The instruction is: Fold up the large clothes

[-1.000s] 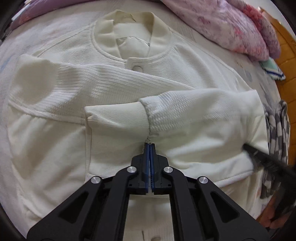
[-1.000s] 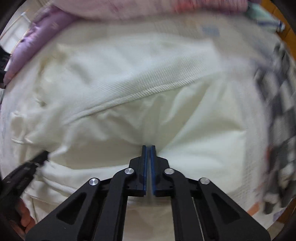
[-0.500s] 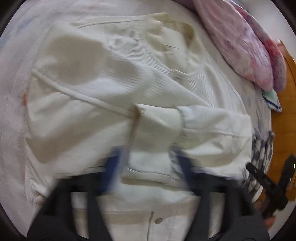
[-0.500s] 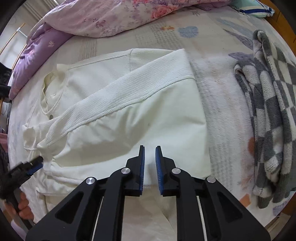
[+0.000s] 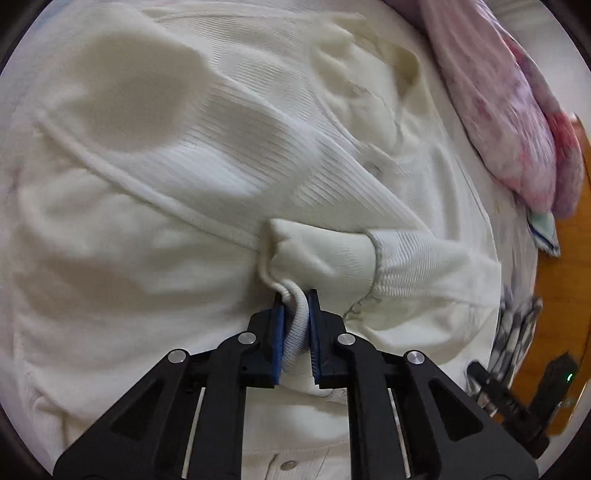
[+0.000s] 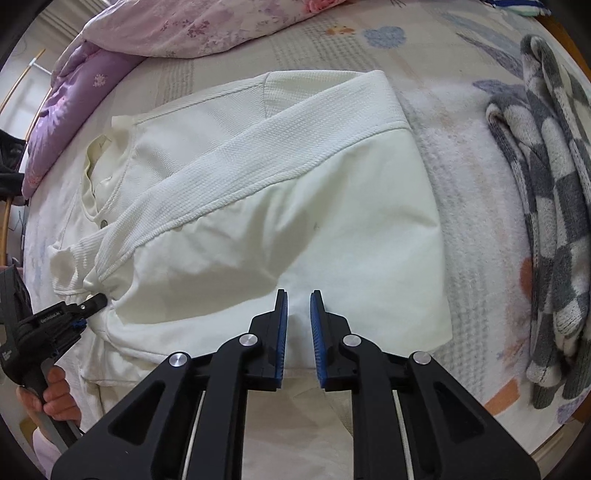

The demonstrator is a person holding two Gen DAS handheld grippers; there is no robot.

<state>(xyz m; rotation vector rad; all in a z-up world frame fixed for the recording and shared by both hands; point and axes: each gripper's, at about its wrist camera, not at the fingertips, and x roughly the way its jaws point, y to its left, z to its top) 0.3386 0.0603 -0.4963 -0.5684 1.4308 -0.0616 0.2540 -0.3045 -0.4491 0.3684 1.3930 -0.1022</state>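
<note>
L wrist view: left gripper (image 5: 295, 301) pinched down on a raised ridge of cream fabric, the ribbed cuff edge of the cream jacket (image 5: 155, 206); cloth sits betw. the blue pads (image 5: 277, 332), jaws narrow w/ fabric filling the gap. Sleeve cuff (image 5: 332, 254) folded across jacket front, just far of the tips. Jacket fills most of frame, collar (image 5: 373, 85) toward far right, a snap button (image 5: 289, 463) on the near hem at bottom edge. Pink floral quilt (image 5: 509, 110) far right, beyond it a strip of wood bed frame (image 5: 565, 280). Right gripper (image 5: 517, 387) seen low right, edge-on; can't tell its gap from here. Some motion blur. R wrist view: right gripper (image 6: 298, 299) w/ jaws apart, a narrow gap, nothing betw. them; tips above the near part of the jacket (image 6: 332, 236) body, contact w/ cloth not clear. Jacket lies flat on the bed sheet (image 6: 454, 155), one sleeve folded diagonally across chest, collar at left. Left gripper (image 6: 96, 302) at near left, tips closed on cloth at the bunched cuff; person's hand (image 6: 48, 395) on its handle. Grey check blanket (image 6: 546, 206) bunched at right, apart from jacket. Pink quilt (image 6: 192, 26) far, purple pillow (image 6: 74, 107) far left.
</note>
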